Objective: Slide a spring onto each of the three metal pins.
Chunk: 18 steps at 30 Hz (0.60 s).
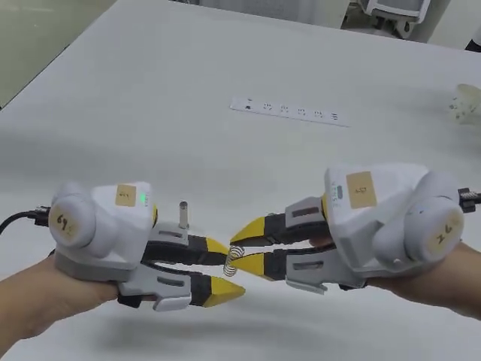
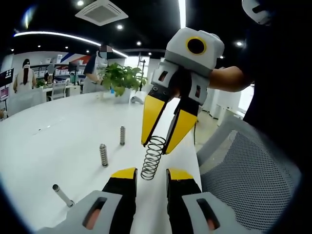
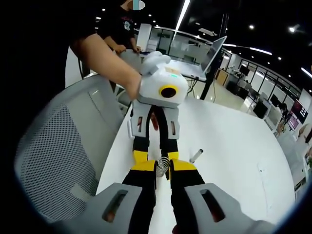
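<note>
Left gripper [image 2: 152, 175]: held in a hand at the lower left of the head view. Its jaws stand well apart. In the left gripper view its two yellow tips rise from the bottom edge, one on each side of the spring's lower end. I cannot tell whether either tip touches the coil.

Right gripper [image 3: 163, 168]: held in a hand at the lower right of the head view, tip to tip with the left gripper. Its jaws are drawn narrow and pinch the spring. In the left gripper view it comes down from the top centre, with its yellow tips on the coil's upper end.

Spring [image 2: 153, 156]: a bare steel coil at the centre of the left gripper view, hanging from the right gripper's tips. In the head view it sits low at centre, between the two sets of jaws and off the table.

Bare pin [image 2: 62, 195]: at the lower left of the left gripper view, standing on the table with no coil on it.

Near sleeved pin [image 2: 103, 155]: left of centre, upright, ribbed like a coil along its length.

Far sleeved pin [image 2: 122, 135]: just above and right of the near one, and ribbed the same way.

Table [image 1: 225, 60]: white.

Power strip [image 1: 289, 110]: white, lying flat above centre in the head view, well apart from the grippers.

Chair [image 2: 243, 170]: grey mesh, at the right of the left gripper view.
</note>
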Each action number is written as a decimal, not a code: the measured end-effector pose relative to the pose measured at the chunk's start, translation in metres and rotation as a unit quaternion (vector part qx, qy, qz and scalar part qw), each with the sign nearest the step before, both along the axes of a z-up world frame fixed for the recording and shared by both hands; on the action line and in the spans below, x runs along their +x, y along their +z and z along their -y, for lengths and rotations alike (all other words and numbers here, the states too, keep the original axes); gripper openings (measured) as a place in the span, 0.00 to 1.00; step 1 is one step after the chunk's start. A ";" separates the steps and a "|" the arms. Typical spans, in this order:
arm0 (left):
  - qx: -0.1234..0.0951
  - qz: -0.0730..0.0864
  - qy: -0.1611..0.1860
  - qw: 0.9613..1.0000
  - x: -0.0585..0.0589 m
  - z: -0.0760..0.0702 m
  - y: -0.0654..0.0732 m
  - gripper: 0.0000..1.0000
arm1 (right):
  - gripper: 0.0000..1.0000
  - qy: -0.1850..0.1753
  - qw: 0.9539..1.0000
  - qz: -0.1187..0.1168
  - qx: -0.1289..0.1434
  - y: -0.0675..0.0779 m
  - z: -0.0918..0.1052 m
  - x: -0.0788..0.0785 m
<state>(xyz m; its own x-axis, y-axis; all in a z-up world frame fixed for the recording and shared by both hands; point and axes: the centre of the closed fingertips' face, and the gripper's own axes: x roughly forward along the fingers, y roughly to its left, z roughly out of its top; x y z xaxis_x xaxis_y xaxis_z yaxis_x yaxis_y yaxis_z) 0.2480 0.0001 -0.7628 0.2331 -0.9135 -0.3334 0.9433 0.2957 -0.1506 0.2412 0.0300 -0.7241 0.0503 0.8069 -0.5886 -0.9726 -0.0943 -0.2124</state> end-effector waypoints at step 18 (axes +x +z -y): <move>0.003 0.006 0.049 0.999 0.009 -0.034 0.002 0.32 | 0.08 -0.005 1.000 0.005 0.001 0.001 -0.004 0.009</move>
<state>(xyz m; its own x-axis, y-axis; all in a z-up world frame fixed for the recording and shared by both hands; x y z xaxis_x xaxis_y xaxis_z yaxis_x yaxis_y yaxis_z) 0.2569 0.0342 -0.7607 0.3251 -0.8838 -0.3364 0.9115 0.3876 -0.1375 0.2503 0.0340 -0.7229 0.0640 0.8076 -0.5862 -0.9712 -0.0846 -0.2226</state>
